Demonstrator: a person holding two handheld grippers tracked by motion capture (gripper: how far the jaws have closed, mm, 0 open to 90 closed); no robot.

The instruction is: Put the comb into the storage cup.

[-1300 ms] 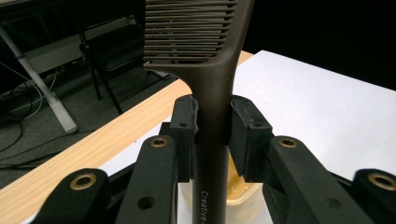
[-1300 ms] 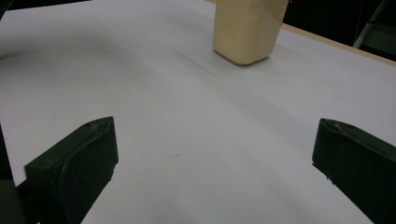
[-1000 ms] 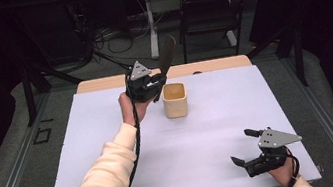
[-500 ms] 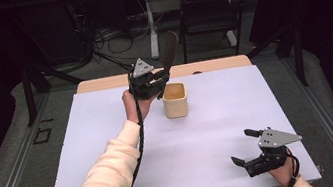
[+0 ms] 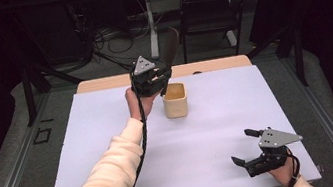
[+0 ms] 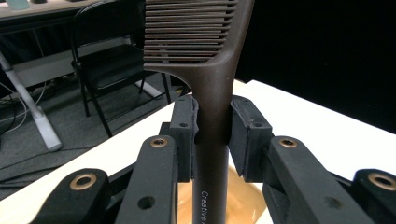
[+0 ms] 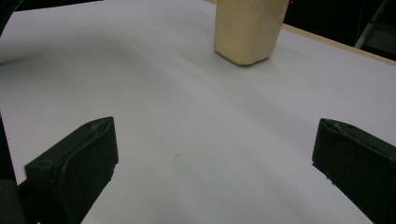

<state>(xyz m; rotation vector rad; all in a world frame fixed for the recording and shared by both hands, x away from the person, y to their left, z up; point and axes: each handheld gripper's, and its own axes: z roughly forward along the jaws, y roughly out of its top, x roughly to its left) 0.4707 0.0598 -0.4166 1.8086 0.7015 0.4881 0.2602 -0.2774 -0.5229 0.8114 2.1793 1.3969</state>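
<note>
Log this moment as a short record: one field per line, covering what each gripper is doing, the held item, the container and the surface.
left gripper: shut on the handle of the comb, raised beside the cup
comb: dark brown, upright, teeth at the top
cup: beige, upright on the sheet, held by nothing
right gripper: open, nothing between its jaws, low over the near right of the sheet
sheet: white, covers the tabletop
</note>
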